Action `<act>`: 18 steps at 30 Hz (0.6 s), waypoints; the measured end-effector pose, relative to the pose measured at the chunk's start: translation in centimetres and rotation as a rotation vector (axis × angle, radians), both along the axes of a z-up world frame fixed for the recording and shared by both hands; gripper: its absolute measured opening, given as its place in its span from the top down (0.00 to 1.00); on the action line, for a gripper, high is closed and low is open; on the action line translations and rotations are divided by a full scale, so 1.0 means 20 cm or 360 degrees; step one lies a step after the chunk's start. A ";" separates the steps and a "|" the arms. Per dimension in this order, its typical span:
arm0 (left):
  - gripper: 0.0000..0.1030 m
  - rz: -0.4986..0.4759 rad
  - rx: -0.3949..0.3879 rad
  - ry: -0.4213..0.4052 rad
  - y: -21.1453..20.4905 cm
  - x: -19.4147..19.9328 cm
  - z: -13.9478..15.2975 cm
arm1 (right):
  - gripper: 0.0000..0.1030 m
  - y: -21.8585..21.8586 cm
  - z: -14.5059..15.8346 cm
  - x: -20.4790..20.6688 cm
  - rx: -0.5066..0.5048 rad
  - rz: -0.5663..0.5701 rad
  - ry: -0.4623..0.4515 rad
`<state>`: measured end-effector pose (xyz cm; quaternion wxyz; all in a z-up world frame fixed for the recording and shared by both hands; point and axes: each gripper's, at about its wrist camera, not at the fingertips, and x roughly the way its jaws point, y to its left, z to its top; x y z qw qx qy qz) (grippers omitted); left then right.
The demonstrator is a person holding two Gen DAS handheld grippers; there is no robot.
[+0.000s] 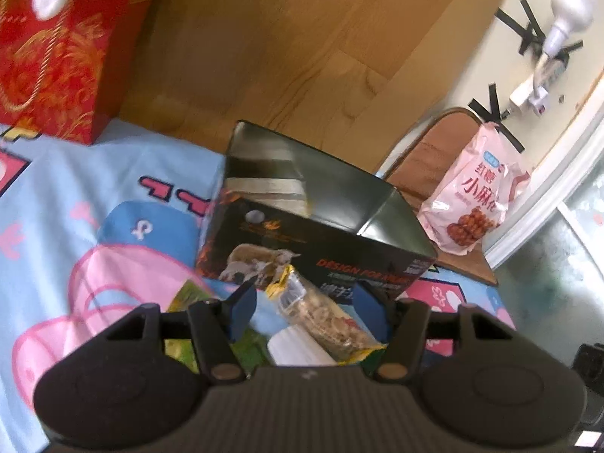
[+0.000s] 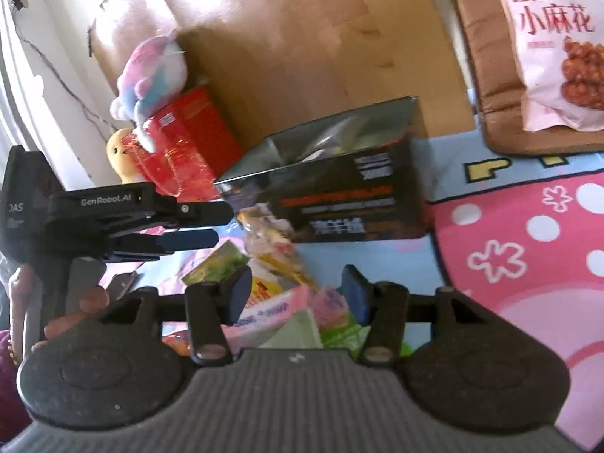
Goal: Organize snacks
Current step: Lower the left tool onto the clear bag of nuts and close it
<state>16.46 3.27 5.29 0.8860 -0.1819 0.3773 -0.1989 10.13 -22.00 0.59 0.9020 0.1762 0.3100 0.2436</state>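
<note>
Left gripper: jaws partly apart, straddling a clear packet of pale snacks; the pads do not press it, nothing held.
Right gripper: jaws partly apart over a heap of small packets at lower centre; no pad is seen gripping one.
Left gripper, side view: enters from the left of the right wrist frame, fingertips just beside the clear packet; a hand on its handle is partly hidden.
Black box: open-topped, centre frame, standing on the cartoon-print cloth; its near wall lies just beyond the packets.
Open room: bare cloth to the left of the box in the left wrist view, and pink print to the lower right in the right wrist view.
Edges: cloth ends at the wooden floor behind the box.
Pink snack bag: on a brown cushion, right of the box; cut off at upper right in the right wrist view.
Red bag: upper left, cropped.
Plush toys: atop the red bag.
Hard to make out: packet labels are blurred; box contents are unclear.
</note>
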 end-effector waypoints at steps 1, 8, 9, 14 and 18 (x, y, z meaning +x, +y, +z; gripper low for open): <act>0.37 0.0001 0.0031 -0.0003 -0.02 0.01 0.00 | 0.45 -0.01 0.00 0.01 0.0006 -0.0004 0.0015; 0.35 -0.0031 0.0096 0.0023 -0.09 0.07 -0.06 | 0.45 0.09 0.05 0.02 -0.0183 0.0071 -0.0022; 0.36 -0.0046 0.0095 0.0027 -0.10 0.08 -0.08 | 0.45 0.13 0.04 0.04 -0.0210 0.0094 -0.0017; 0.72 -0.0134 0.0207 -0.0026 -0.21 0.08 -0.11 | 0.78 0.20 -0.02 0.14 -0.0241 0.0020 0.0096; 0.72 -0.0173 0.0154 -0.0113 -0.24 0.00 -0.01 | 0.79 0.19 0.03 0.02 -0.0283 -0.0089 -0.0015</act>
